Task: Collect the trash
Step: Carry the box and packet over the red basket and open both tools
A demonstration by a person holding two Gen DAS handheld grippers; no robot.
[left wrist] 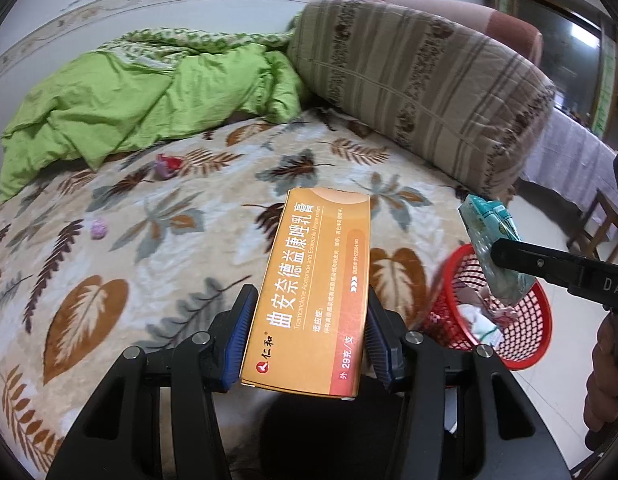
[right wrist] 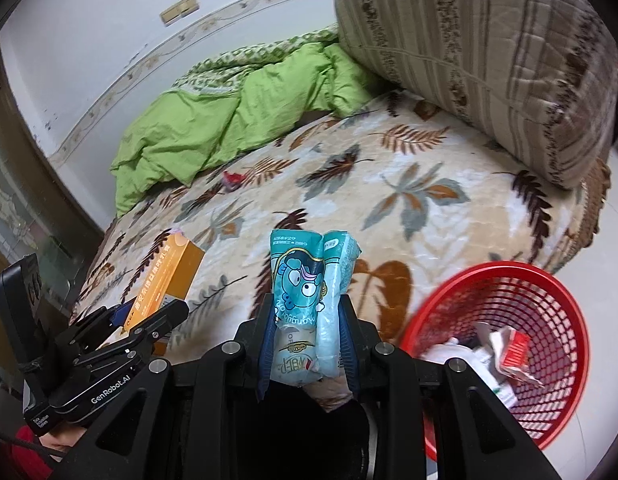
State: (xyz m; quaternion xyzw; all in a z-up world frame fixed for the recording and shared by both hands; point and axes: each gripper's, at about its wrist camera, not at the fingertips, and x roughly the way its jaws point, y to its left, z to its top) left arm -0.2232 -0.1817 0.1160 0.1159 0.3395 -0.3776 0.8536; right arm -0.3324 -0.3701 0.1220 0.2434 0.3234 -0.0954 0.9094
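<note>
My left gripper is shut on an orange medicine carton, its blue pads pressed on both long sides above the leaf-print bed. That carton and the left gripper also show at the left of the right wrist view. My right gripper is shut on a crumpled teal cartoon wrapper, held upright over the bed's edge. From the left wrist view the wrapper hangs above the red mesh basket. The basket stands on the floor at the right, with crumpled paper and packaging inside.
A small red and purple scrap and a pale purple scrap lie on the bedspread. A green quilt is bunched at the back beside a big striped brown cushion. A person's hand shows at the right edge.
</note>
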